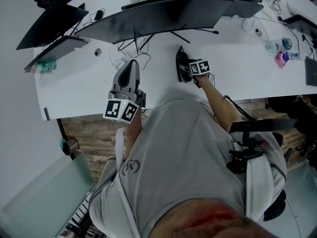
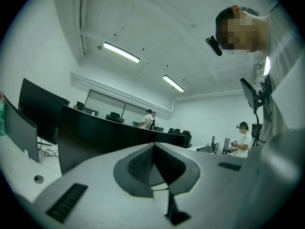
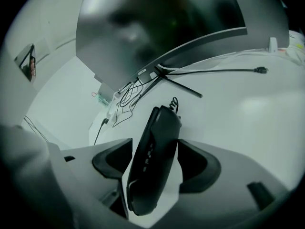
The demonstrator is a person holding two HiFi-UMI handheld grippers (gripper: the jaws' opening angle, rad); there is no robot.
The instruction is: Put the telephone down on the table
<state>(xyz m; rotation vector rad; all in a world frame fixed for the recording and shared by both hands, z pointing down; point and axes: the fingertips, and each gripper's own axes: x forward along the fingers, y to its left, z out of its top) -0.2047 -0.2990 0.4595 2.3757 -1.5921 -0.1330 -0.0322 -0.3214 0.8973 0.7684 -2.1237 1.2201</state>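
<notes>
Right tool [image 3: 156, 163] clamped on black telephone [image 3: 159, 128]; handset lengthwise between jaws, far end past tips, over white surface [image 1: 237, 68]. Left tool [image 2: 153, 168] clenched, empty.

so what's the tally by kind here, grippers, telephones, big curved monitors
grippers: 2, the left gripper shut on nothing, the right gripper shut on the handset
telephone: 1
curved monitor: 1
total: 4
</notes>
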